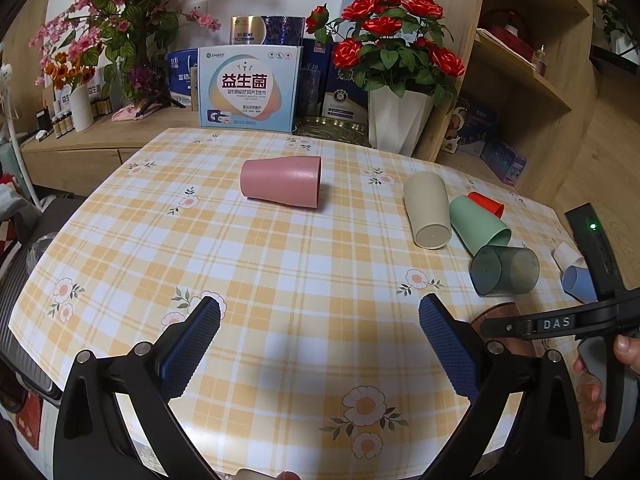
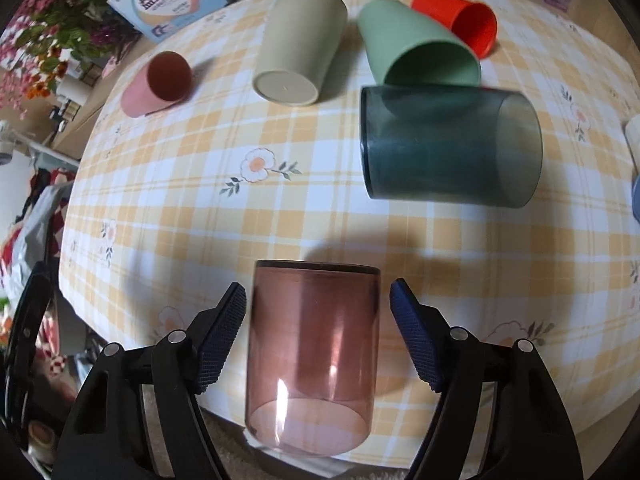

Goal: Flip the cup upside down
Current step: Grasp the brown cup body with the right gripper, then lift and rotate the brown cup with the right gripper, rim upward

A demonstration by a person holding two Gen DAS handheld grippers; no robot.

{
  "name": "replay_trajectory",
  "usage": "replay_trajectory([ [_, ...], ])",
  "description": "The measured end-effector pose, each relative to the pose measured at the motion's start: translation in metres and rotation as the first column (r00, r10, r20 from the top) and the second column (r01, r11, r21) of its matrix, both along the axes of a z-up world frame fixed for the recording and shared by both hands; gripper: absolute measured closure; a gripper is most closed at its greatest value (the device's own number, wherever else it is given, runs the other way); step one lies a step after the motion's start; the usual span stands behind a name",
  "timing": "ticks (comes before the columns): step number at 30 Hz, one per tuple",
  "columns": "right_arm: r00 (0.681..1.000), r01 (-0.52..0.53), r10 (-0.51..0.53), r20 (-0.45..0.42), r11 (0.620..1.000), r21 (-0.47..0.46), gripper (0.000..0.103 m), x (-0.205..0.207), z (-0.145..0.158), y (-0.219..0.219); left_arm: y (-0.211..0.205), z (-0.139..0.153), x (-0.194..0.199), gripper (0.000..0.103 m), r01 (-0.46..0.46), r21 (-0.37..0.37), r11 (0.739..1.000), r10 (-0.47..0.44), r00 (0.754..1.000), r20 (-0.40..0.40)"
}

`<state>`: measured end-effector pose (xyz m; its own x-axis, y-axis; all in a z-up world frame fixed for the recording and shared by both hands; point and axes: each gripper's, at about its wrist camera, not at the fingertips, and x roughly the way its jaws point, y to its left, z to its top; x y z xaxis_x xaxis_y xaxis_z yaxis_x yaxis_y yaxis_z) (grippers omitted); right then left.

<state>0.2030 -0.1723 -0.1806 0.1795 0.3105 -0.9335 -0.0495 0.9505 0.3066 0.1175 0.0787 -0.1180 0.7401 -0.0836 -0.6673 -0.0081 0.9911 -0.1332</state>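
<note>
A clear brown cup (image 2: 312,360) stands mouth-down near the table's front edge, between the fingers of my open right gripper (image 2: 318,336); the pads stand a little apart from its sides. A sliver of it shows in the left wrist view (image 1: 500,314). Several cups lie on their sides: pink (image 1: 282,182) (image 2: 158,84), beige (image 1: 426,210) (image 2: 298,50), green (image 1: 478,224) (image 2: 414,44), red (image 1: 486,202) (image 2: 460,20), dark clear teal (image 1: 504,270) (image 2: 448,146). My left gripper (image 1: 320,336) is open and empty above the tablecloth.
The table has a yellow plaid cloth (image 1: 280,280). Behind it stand a printed box (image 1: 248,88), a white vase with red roses (image 1: 396,120), pink flowers (image 1: 116,20) and wooden shelves (image 1: 520,60). A blue cup (image 1: 578,282) and a white one (image 1: 566,254) lie at the right edge.
</note>
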Motion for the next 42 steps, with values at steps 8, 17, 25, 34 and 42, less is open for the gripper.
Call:
replay_trajectory([
  [8,1.000,-0.015,0.016,-0.025,1.000,0.022,0.039,0.001,-0.010,0.001,-0.001,0.000,0.001,0.006,-0.001,-0.010,1.000,0.001,1.000,-0.004],
  [17,1.000,-0.008,0.007,0.020,0.999,0.051,0.039,-0.011,-0.004,-0.010,-0.014,0.008,0.002,0.006,0.028,-0.018,0.999,-0.028,1.000,-0.005],
  [25,0.998,-0.003,-0.001,0.055,0.998,0.065,0.039,-0.020,0.000,-0.017,-0.031,0.022,-0.005,0.006,0.047,0.000,0.999,-0.047,0.999,0.008],
  [34,0.994,-0.012,0.004,0.107,0.997,0.075,0.039,-0.033,0.010,-0.025,-0.045,0.035,-0.011,0.006,0.055,0.019,0.998,-0.056,0.998,0.021],
  [42,0.989,0.008,-0.023,0.148,0.994,0.105,0.040,-0.047,0.017,-0.041,-0.053,0.040,-0.019,0.006,0.055,0.013,0.998,-0.055,0.998,0.019],
])
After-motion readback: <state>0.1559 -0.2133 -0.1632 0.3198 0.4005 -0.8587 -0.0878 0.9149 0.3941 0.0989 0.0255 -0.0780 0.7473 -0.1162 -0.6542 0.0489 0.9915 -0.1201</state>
